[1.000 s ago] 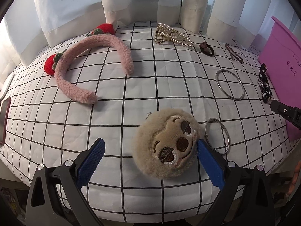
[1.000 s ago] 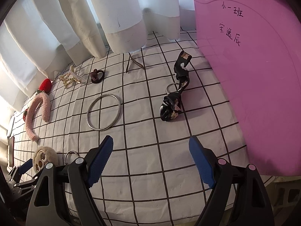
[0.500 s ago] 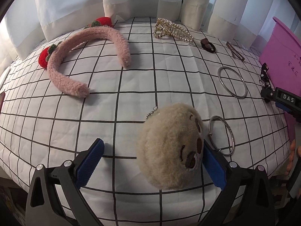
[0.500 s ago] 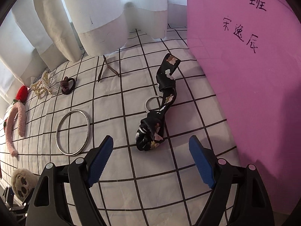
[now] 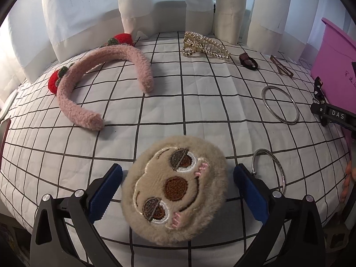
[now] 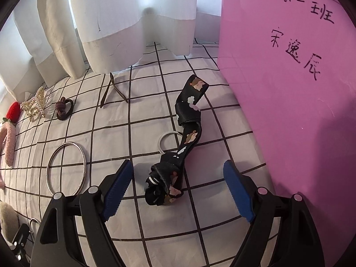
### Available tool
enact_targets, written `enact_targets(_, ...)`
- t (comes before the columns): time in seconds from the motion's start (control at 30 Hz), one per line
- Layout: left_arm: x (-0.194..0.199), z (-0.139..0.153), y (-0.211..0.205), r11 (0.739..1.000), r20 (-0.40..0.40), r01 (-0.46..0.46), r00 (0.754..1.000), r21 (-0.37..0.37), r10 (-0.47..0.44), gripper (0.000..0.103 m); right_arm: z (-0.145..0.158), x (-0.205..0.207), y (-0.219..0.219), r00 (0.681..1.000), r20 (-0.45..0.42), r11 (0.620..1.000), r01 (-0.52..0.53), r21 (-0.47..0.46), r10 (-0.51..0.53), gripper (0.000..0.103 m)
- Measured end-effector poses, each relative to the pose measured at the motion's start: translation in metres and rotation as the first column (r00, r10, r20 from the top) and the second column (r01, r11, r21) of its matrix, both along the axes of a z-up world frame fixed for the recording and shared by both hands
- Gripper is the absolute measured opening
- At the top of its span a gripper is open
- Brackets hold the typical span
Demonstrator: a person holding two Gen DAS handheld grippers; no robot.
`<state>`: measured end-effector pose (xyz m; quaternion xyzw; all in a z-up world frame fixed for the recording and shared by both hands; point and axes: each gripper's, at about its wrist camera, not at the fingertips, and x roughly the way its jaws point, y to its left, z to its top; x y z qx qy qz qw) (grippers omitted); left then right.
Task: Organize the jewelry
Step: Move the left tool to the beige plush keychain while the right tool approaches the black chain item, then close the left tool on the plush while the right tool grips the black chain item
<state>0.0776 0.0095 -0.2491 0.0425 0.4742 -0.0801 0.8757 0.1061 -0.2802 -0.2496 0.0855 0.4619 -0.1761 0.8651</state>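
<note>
A round tan plush face charm (image 5: 175, 189) lies between the fingers of my left gripper (image 5: 175, 193), which is open; its blue pads stand a little off each side of it. A silver key ring (image 5: 269, 169) lies just right of it. My right gripper (image 6: 178, 191) is open over the crumpled end of a black printed ribbon strap (image 6: 184, 142) with a white ring (image 6: 166, 140). The pink box (image 6: 289, 89) stands to the right of the strap.
On the checked cloth lie a pink fuzzy headband (image 5: 89, 82) with red strawberries, a gold pearl claw clip (image 5: 204, 44), a brown hair tie (image 5: 249, 61), a bronze triangular clip (image 5: 281, 67) and a large silver bangle (image 5: 280, 104). White curtains (image 5: 155, 6) hang behind.
The plush charm has turned face up and now lies centred between my left fingers. My right gripper has moved forward, so the strap's crumpled end lies between its fingers.
</note>
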Motion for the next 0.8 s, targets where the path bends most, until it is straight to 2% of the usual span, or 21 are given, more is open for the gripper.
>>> enact_targets(0.1, 0.0, 0.001, 0.0, 1.0, -0.004, -0.004, 1.0, 0.0, 0.004, 0.096, 0.001, 0.0, 0.004, 1.0, 0.005, 1.0, -0.011, -0.014, 0.011, 0.077)
enact_targets(0.17, -0.002, 0.002, 0.001, 1.0, -0.004, -0.006, 1.0, -0.001, 0.006, 0.093, 0.003, -0.003, 0.011, 1.0, 0.014, 1.0, -0.026, -0.007, 0.026, 0.064)
enact_targets(0.2, -0.003, 0.003, 0.002, 1.0, -0.002, -0.007, 1.0, -0.002, 0.007, 0.088, 0.004, -0.006, 0.015, 0.999, 0.017, 0.999, -0.031, -0.013, 0.031, 0.061)
enact_targets(0.27, -0.006, 0.005, 0.003, 1.0, 0.004, -0.002, 1.0, -0.004, 0.002, 0.077, 0.005, -0.008, 0.021, 0.999, 0.021, 0.999, -0.045, -0.019, 0.046, 0.047)
enact_targets(0.3, -0.008, 0.006, 0.004, 1.0, 0.006, 0.003, 1.0, -0.004, -0.003, 0.068, 0.005, -0.009, 0.023, 0.998, 0.025, 0.998, -0.053, -0.016, 0.053, 0.042)
enact_targets(0.33, -0.009, 0.008, 0.005, 1.0, 0.007, 0.009, 1.0, -0.003, -0.009, 0.06, 0.007, -0.011, 0.026, 0.998, 0.026, 0.998, -0.057, -0.019, 0.058, 0.03)
enact_targets(0.63, -0.007, 0.014, 0.019, 1.0, -0.041, 0.0, 0.999, 0.008, 0.0, 0.055, 0.02, -0.032, 0.044, 0.995, 0.052, 0.996, -0.092, 0.013, 0.091, 0.028)
enact_targets(0.8, -0.012, 0.03, 0.029, 1.0, -0.017, 0.02, 1.0, 0.007, -0.02, 0.055, 0.04, -0.045, 0.058, 0.991, 0.081, 0.994, -0.108, 0.032, 0.105, 0.028)
